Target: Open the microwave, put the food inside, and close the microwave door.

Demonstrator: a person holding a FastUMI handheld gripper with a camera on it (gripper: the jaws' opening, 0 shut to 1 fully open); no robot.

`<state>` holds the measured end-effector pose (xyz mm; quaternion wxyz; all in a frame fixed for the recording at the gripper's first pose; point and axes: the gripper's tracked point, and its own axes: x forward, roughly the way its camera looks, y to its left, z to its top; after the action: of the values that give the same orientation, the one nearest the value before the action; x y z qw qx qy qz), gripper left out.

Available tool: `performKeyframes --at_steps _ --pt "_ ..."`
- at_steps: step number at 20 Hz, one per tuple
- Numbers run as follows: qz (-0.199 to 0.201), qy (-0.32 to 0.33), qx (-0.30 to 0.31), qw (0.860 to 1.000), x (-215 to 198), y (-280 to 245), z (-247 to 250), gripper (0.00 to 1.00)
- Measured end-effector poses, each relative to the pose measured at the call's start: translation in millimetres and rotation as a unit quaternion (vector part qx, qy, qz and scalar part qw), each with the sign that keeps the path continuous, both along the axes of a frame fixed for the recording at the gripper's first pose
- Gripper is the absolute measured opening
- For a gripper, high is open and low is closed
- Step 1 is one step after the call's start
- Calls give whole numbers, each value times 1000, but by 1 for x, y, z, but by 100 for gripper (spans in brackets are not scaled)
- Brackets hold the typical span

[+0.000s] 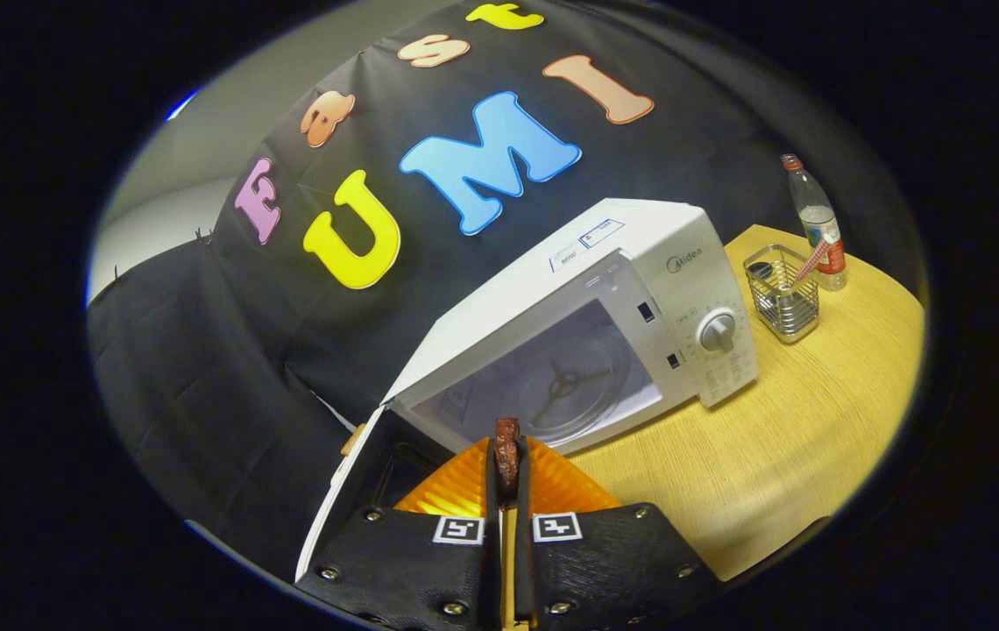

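White microwave ahead of my claw, door swung open.
Beyond the fingers lies the bare glass turntable; pinched between them is the small brown food, over an orange plate. I reckon a thin grip could drop it short of the opening.

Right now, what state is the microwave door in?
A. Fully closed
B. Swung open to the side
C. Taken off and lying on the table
B: the microwave door hangs open beside the tongs, which pinch a piece of food, and the cavity with its turntable is exposed.
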<state>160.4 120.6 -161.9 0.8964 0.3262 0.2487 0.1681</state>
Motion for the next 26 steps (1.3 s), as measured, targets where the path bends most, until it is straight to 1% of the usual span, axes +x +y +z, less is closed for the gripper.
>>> performKeyframes --at_steps 5,10,16,18,21,23,24,25,26 --pt "-30 0 30 999 62 11 -29 6" --pt "-46 9 50 998 100 23 -64 6" --pt "-46 28 39 998 124 39 -109 6" --pt "-49 22 45 998 132 43 -111 6" --pt "-57 24 24 998 140 38 -120 8" --pt "-69 37 -23 997 146 27 -137 17" --pt "-74 42 -43 995 147 21 -145 26" --pt "-77 39 -53 995 147 16 -143 28" --pt "-82 35 -68 994 149 9 -145 51"
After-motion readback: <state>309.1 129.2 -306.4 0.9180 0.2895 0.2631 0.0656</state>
